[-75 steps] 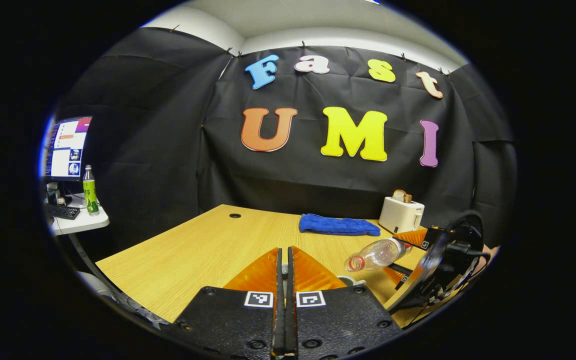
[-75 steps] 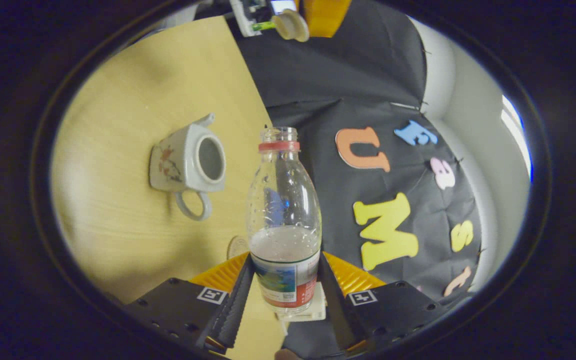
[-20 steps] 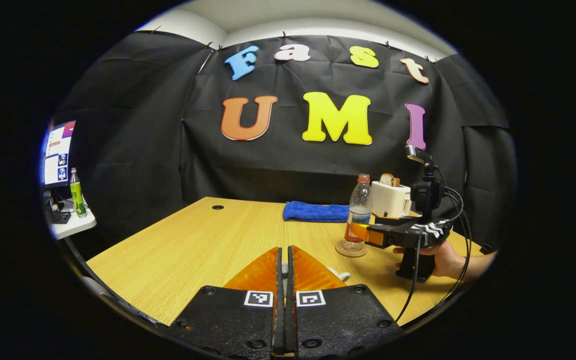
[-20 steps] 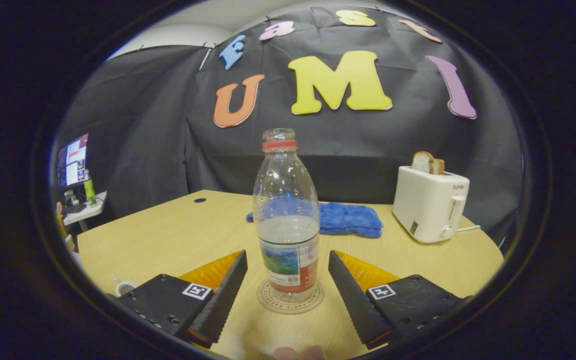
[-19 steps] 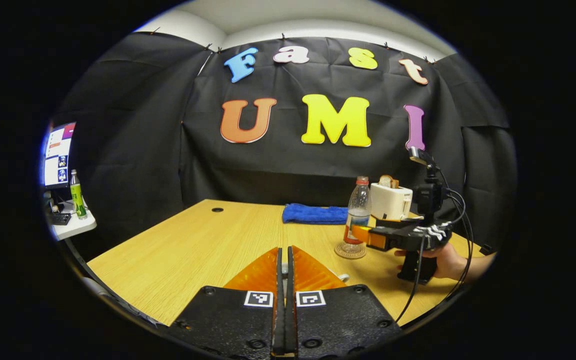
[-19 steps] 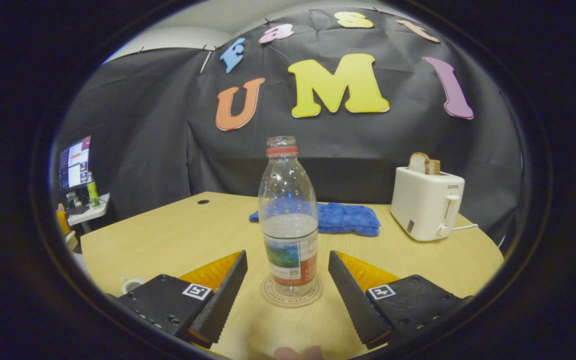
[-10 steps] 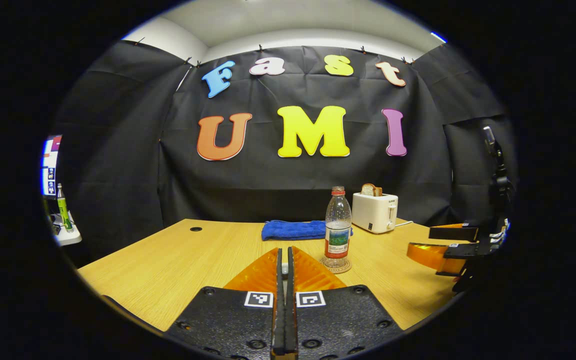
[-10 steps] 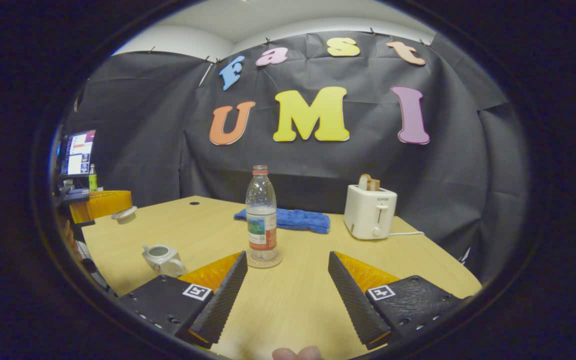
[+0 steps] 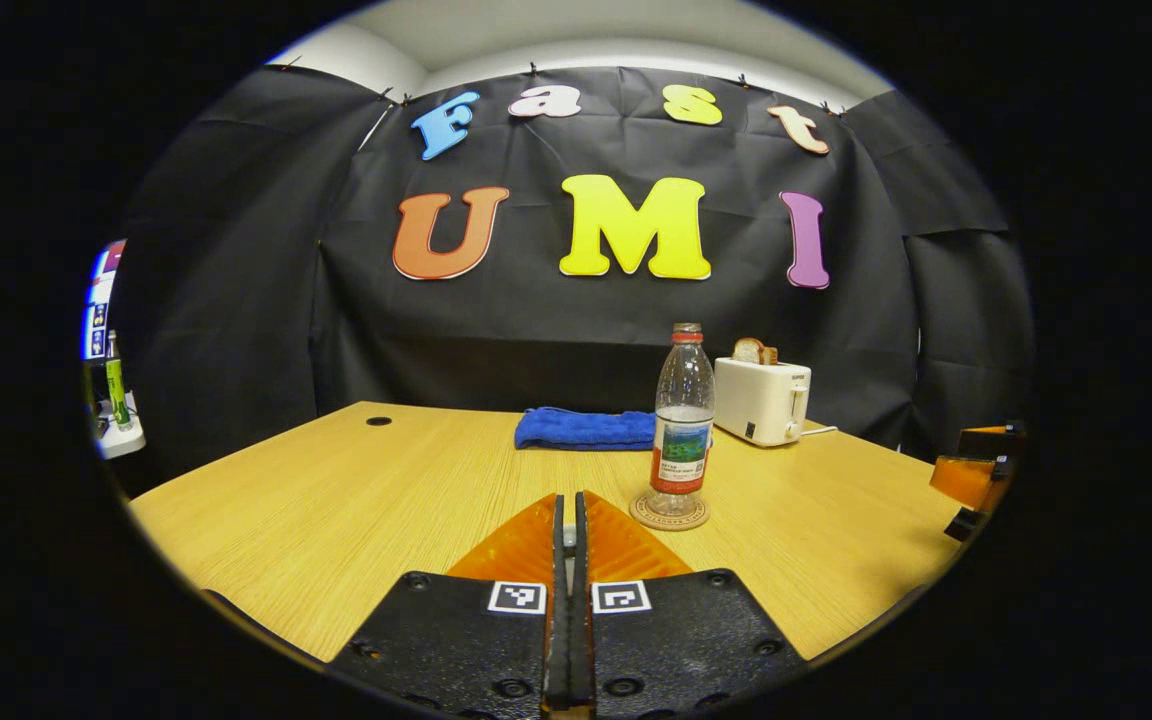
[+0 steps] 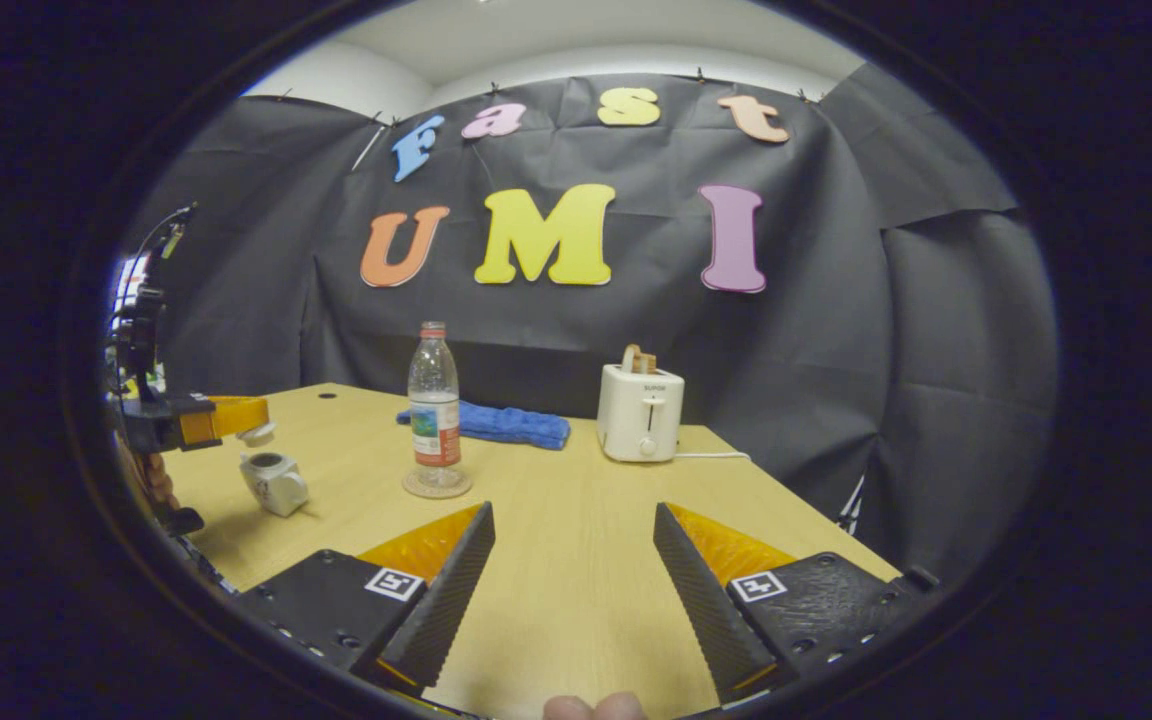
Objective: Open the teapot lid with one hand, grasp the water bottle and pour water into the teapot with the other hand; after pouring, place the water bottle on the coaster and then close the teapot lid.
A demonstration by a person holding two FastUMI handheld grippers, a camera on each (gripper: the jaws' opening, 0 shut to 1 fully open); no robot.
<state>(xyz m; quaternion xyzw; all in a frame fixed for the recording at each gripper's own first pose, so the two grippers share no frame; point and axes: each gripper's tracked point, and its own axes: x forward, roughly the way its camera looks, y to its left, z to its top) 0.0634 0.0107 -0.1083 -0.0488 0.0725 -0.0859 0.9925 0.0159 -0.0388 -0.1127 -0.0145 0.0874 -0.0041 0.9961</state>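
Teapot (image 10: 274, 482) far left of right gripper view, on table (image 10: 576, 560), lid off. Left gripper (image 10: 254, 425) just above teapot, fingers pinched on lid (image 10: 258, 433). Water bottle (image 10: 434, 408) left of centre, upright on coaster (image 10: 436, 487), uncapped, part full. Blue towel (image 10: 501, 423) behind bottle. Toaster (image 10: 639, 423) at centre, bread in slot. Right gripper (image 10: 571, 560) at bottom, fingers spread wide, empty. In left gripper view, fingers (image 9: 556, 570) near-closed at bottom centre; bottle (image 9: 683, 425) right of centre on coaster (image 9: 669, 514).
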